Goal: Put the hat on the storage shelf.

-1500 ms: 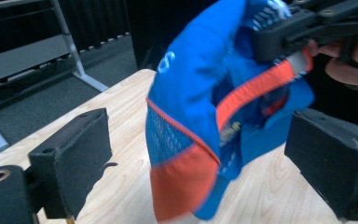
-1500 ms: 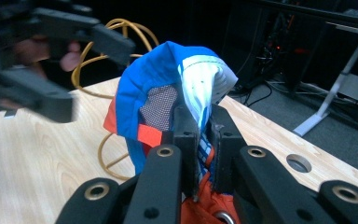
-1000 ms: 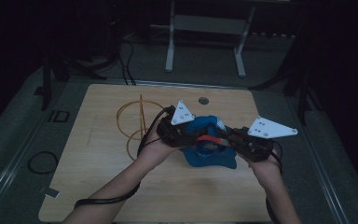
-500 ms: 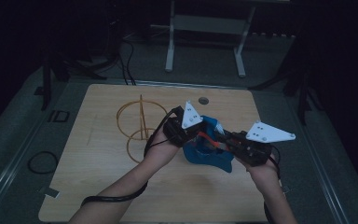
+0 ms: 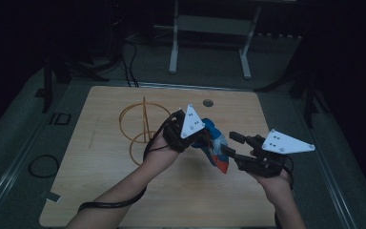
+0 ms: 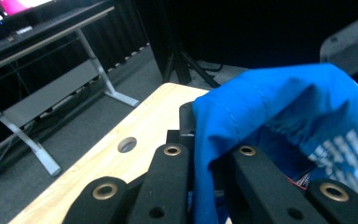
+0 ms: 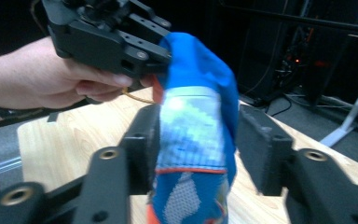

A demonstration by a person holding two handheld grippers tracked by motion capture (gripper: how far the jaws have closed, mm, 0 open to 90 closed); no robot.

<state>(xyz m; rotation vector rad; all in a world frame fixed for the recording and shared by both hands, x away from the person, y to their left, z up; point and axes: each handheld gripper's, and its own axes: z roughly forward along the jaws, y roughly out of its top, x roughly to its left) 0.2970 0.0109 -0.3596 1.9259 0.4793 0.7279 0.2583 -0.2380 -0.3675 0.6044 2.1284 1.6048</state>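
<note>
- The left gripper is hovering above the middle of the wooden table, its jaws closed tight and pinching a fold of the blue sock.
- In the left gripper view, the blue sock is bulging up between and over the two black jaws, with the fabric clamped between them.
- The right gripper is sitting just right of the sock, its jaws having just been opening; they are standing roughly half apart.
- In the right gripper view, the sock is hanging between the right gripper's pads; the left pad is lying against the cloth, while a gap is showing at the right pad, so nothing is being squeezed there.
- The sock is hanging in the air above the table's centre, its red-edged lower end drooping toward the near side.
- A yellow wire stand is standing on the table just left of the left hand.
</note>
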